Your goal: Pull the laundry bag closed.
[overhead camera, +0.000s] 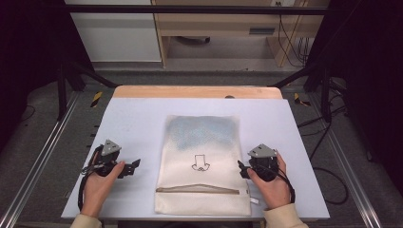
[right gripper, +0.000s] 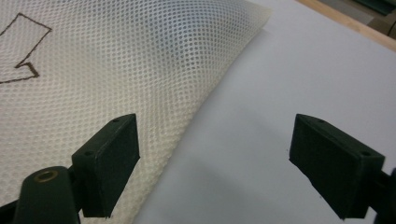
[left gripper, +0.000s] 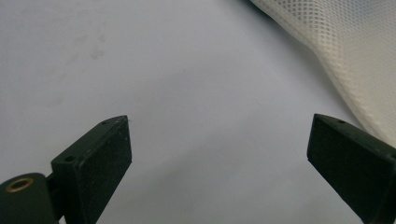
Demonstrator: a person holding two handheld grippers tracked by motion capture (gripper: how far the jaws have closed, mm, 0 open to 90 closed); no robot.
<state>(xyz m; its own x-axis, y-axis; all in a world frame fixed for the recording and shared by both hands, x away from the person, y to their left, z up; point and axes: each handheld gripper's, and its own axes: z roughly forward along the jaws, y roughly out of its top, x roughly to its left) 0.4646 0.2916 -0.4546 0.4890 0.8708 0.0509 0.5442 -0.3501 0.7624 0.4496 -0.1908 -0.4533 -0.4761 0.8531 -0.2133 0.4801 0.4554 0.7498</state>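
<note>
I see the cream mesh laundry bag (overhead camera: 202,164) lying flat mid-table (overhead camera: 138,118). My left gripper (overhead camera: 134,165) and right gripper (overhead camera: 241,167) flank it, jaws spread wide, gripping nothing.

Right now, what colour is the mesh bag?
Cream mesh laundry bag, clearest in the right gripper view.

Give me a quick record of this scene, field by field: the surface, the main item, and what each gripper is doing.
surface: white table top
main item: cream mesh bag, lying flat, zipper near the person's edge
bag marking: dark outline drawing
left gripper: open, over bare table left of the bag
right gripper: open, at the bag's right edge
contact: neither holds anything
</note>
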